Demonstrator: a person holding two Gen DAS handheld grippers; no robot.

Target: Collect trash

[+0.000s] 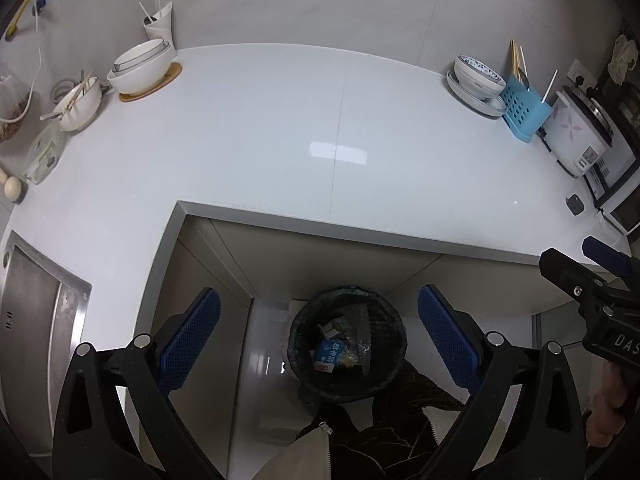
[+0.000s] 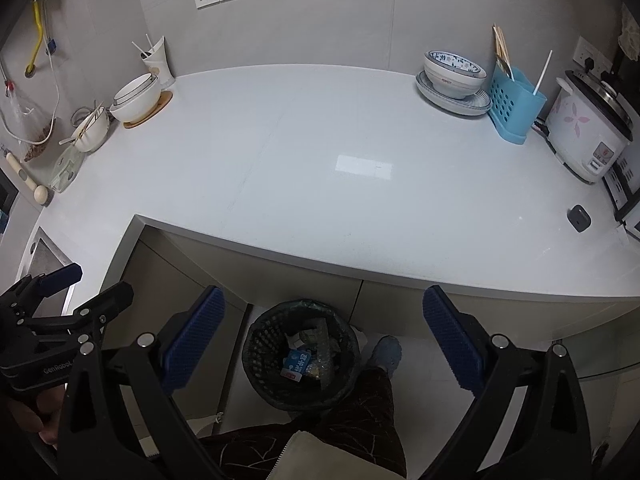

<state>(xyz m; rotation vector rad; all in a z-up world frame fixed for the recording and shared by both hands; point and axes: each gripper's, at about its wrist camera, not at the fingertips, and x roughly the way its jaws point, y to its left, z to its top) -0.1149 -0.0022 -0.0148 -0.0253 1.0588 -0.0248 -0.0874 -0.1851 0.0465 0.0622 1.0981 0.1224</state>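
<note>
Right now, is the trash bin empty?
No, the black trash bin on the floor holds a blue carton and other scraps.

Trash (image 1: 334, 354) lies in the bin (image 1: 298, 344) below the counter (image 1: 280, 152).

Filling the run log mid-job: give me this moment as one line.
left gripper: open, empty | right gripper: open, empty | black trash bin: on floor under counter edge, holds blue carton and wrappers | countertop: middle bare

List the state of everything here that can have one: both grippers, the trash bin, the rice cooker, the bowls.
left gripper: open, empty
right gripper: open, empty
trash bin: lidless, lined, trash inside
rice cooker: lid closed
patterned bowl: upright on a plate
white bowls: stacked on a wooden trivet
</note>
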